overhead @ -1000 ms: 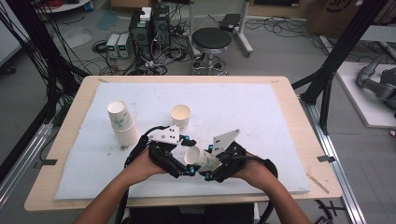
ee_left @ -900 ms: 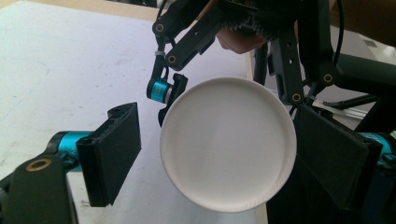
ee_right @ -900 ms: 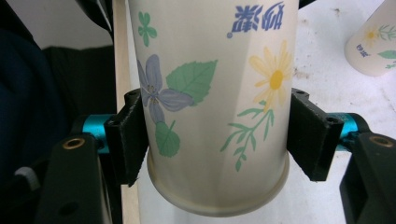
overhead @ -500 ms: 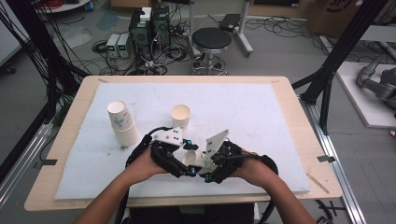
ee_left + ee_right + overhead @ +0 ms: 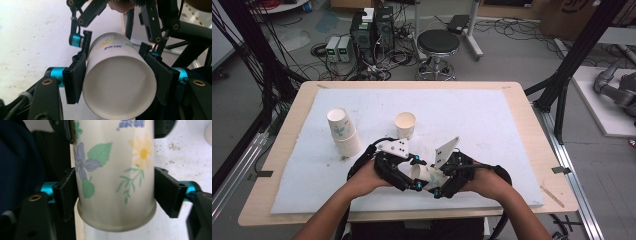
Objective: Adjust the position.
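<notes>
Clamping both the left tool (image 5: 412, 175) and right tool (image 5: 439, 181) on one floral paper cup (image 5: 426, 175) near the table's (image 5: 512, 92) front edge, we judge the left, just closed, pulls nested cups apart.

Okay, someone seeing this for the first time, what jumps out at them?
First, the paper cup held off the table near its front edge, with the left gripper and the right gripper both clamped on it; the left jaws have just been closing. Next, the stack of cups at the left of the white mat, and a single upright cup mid-mat.
</notes>
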`<state>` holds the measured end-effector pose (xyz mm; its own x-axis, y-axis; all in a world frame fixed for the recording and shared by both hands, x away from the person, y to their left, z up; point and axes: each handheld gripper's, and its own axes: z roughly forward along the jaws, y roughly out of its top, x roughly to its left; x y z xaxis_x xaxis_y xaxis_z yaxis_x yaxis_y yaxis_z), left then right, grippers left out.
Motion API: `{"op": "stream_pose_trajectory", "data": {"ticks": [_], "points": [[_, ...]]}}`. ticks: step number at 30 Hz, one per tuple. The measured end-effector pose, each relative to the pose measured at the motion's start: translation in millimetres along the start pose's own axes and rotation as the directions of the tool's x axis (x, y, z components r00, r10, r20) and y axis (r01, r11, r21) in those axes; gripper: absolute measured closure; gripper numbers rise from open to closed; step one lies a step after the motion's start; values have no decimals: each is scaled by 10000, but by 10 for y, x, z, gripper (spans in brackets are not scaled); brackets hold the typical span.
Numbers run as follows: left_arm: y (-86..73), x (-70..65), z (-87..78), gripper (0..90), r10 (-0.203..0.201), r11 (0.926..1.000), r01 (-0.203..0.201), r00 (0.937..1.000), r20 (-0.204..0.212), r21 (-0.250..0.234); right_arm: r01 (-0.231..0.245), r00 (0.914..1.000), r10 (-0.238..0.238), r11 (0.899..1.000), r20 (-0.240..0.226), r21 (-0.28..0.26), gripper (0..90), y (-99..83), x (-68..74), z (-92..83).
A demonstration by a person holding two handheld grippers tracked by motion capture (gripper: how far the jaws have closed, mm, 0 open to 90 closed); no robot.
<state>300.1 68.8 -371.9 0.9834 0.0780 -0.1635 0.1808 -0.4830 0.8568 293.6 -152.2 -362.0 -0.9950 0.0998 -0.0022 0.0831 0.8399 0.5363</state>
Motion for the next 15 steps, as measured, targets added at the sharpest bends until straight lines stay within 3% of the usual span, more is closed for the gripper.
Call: {"op": "stream_pose_trajectory", "data": {"ticks": [4,8,14,15], "points": [[-49,17,-25,352,-137,9994,134,9999,-103,-304,-402,9992,399,9959,-51,-806,215,-84,-5,-81],[-72,18,-53,355,-228,9979,212,9994,-257,-613,-752,9971,766,9849,34,-1556,206,-180,-16,-160],[-121,32,-105,358,-428,9932,371,9978,-500,-1107,-1130,9906,1296,9550,435,-2741,206,-328,-11,-243],[-131,36,-113,358,-435,9928,371,9976,-540,-1137,-1287,9894,1428,9478,274,-2916,206,-354,-13,-247]]}}
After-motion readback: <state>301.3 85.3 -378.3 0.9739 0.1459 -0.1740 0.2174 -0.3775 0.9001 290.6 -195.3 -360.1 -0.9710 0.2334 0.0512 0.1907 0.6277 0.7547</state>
